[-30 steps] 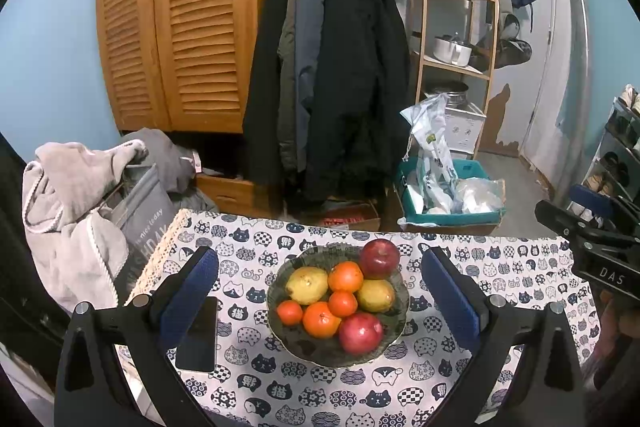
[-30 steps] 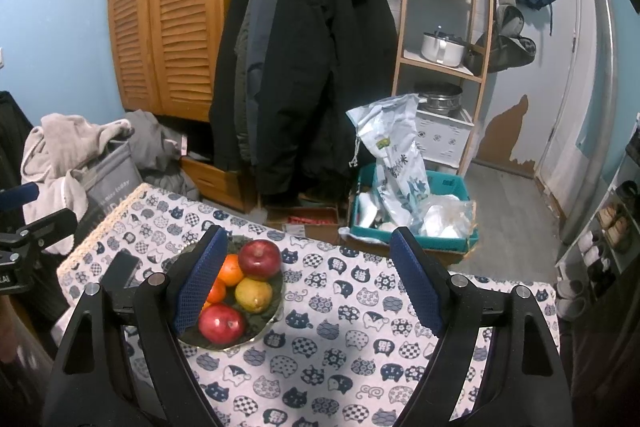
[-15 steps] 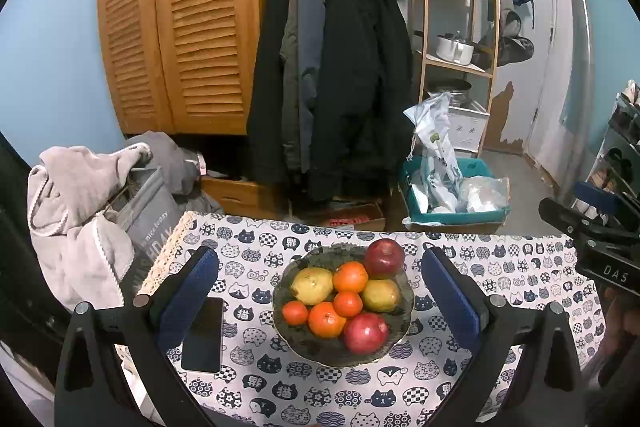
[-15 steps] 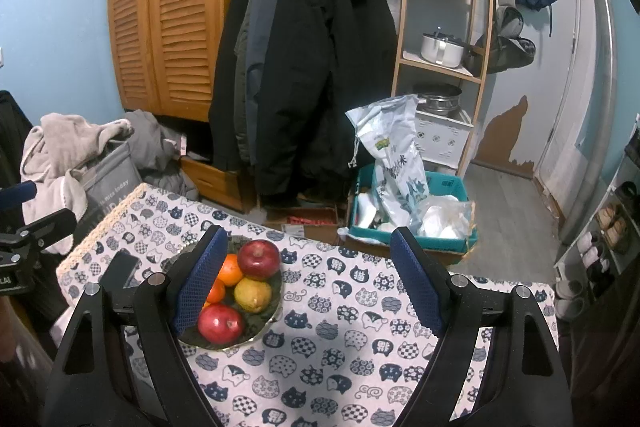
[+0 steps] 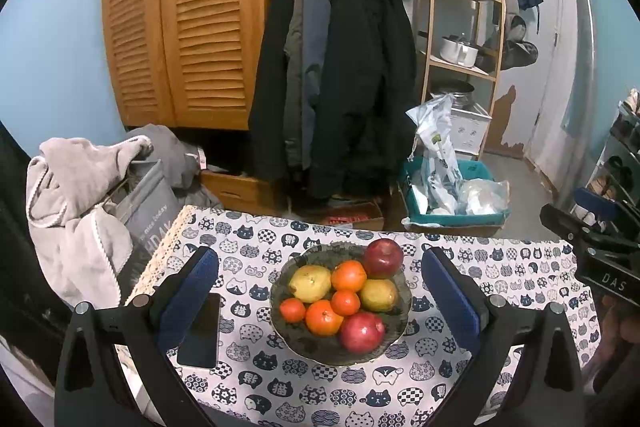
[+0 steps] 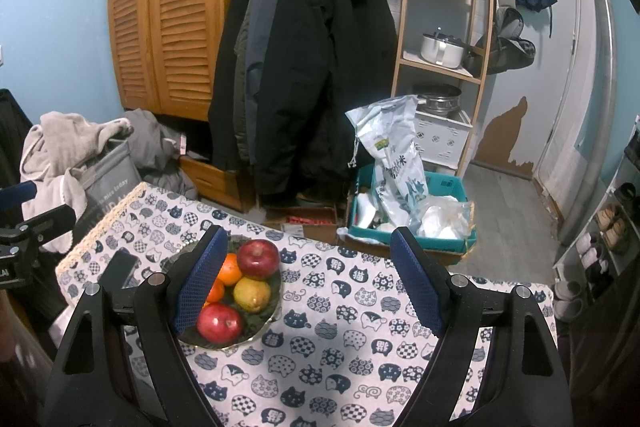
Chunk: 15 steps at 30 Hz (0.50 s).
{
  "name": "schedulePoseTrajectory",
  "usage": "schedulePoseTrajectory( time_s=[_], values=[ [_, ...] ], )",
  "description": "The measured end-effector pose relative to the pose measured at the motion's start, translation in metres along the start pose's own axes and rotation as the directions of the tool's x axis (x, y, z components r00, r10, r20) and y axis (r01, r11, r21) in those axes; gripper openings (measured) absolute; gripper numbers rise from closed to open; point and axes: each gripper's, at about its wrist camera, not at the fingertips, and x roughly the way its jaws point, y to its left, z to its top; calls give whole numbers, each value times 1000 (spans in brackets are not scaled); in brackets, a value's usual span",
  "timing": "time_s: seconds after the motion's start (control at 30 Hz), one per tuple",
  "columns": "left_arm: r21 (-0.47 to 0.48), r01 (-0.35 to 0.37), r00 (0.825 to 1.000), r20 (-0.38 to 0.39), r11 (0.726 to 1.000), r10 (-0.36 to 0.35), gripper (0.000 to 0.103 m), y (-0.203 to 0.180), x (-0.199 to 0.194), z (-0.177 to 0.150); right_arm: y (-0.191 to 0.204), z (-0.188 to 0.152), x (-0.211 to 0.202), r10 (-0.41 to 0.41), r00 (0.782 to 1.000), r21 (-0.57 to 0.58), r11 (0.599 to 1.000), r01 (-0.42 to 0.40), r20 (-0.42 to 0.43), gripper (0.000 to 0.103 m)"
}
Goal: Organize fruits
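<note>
A table with a cat-print cloth (image 5: 280, 391) fills the low part of both views. On it sits a dark glass bowl (image 5: 394, 341) full of fruit: two red apples (image 5: 383, 258), two yellow pears (image 5: 310, 283) and four oranges (image 5: 348, 275), all touching in a pile. A black phone (image 5: 200, 331) lies flat on the cloth just left of the bowl. Behind the table are a wooden slatted wardrobe (image 5: 180, 19), dark coats (image 5: 344, 67) on a rail, a wooden shelf rack (image 6: 444, 27) with a pot, a teal crate (image 6: 444, 211) of bags on the floor and a grey robe (image 5: 72, 211) over a bag.

The left gripper (image 5: 320, 291) is spread wide and holds nothing — the bowl shows between its blue pads. The right gripper (image 6: 308, 279) is spread wide too and empty, over the cloth to the right of the bowl.

Since a second ago the bowl has slid a little to the right in the left view, and the phone shows more. The right view looks nearly the same.

In the right view the left blue pad (image 6: 200, 279) hides part of the bowl — only some of the fruit shows there. The phone is a thin sliver there.
</note>
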Motion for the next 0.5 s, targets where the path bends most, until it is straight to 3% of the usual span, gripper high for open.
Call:
schedulePoseTrajectory(
  time_s=[0.5],
  values=[
    [6, -2, 1000, 20, 1000, 1, 102, -2, -3, 1, 0, 0, 0, -1, 1000, -1, 1000, 1, 0, 82]
  ],
)
